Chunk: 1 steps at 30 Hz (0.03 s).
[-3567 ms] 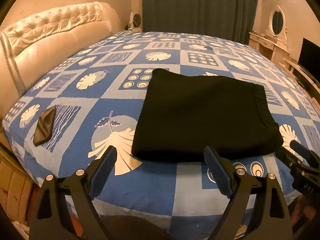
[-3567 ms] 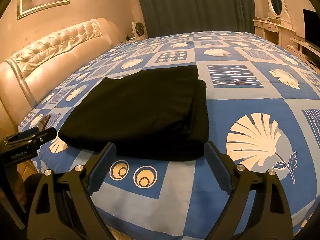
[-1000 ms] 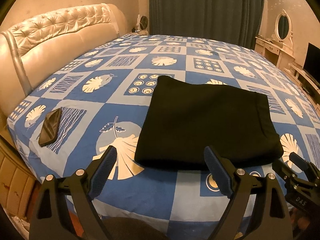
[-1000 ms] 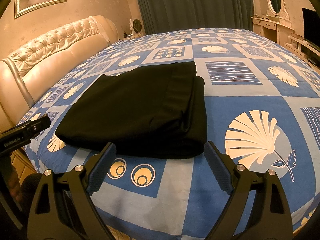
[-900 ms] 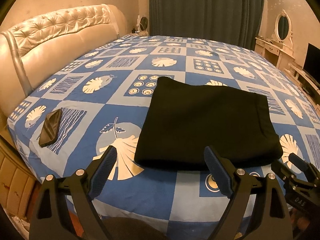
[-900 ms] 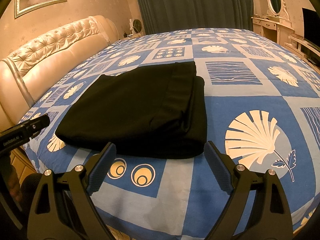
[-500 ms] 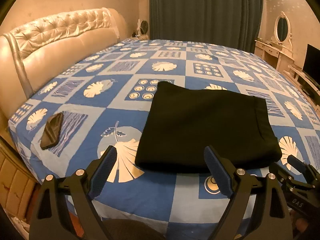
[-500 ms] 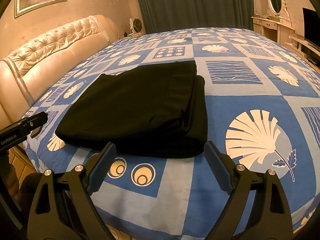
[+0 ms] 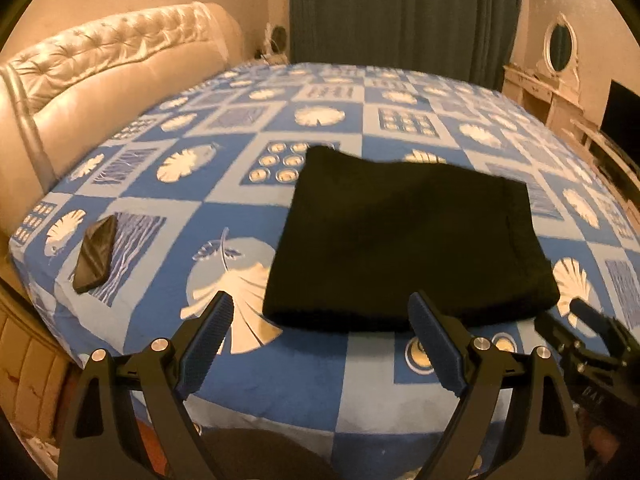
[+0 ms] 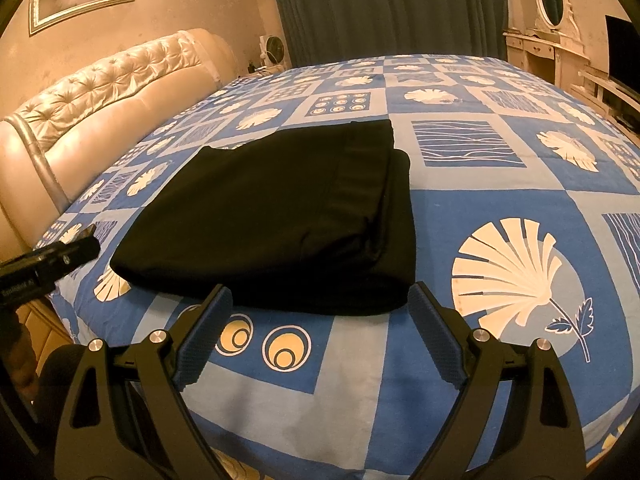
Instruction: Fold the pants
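Little had changed over the last seconds: the black pants point(image 9: 408, 240) lay folded on the bed point(image 9: 280, 380), just beyond both sets of fingers. The left gripper point(image 9: 320, 344) and right gripper point(image 10: 320, 336) stayed back, fingers wide and empty. Folding appeared finished.

A home bedroom: a wide bed point(image 9: 280, 380) with tufted headboard point(image 9: 104, 64), dark curtains point(image 10: 384, 4), what looks like a dressing table point(image 10: 548, 46) by the far wall.
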Tool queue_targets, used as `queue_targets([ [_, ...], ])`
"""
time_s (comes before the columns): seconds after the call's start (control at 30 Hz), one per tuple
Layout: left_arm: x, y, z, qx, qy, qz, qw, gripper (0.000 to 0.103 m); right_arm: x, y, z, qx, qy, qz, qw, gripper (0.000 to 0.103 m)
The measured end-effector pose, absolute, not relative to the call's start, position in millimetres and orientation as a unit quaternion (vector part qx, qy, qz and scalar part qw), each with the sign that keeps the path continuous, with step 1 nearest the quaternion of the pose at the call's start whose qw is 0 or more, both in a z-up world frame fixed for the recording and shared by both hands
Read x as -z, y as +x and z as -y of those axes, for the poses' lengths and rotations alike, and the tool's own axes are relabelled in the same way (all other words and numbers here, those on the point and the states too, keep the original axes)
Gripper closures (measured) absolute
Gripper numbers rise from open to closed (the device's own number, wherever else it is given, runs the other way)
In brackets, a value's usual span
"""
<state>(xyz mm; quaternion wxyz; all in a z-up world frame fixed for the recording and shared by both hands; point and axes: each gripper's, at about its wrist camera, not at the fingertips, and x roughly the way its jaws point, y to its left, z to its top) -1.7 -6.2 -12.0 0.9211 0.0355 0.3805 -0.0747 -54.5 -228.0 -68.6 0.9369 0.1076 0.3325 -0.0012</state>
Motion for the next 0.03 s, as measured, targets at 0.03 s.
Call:
queue_targets([
  [0.03, 13.2, -1.4, 6.9, 0.073, 0.037, -0.383, 0.920, 0.015, 68.5, -54.4, 228.1, 0.001, 0.107, -0.332, 0.937, 0.013],
])
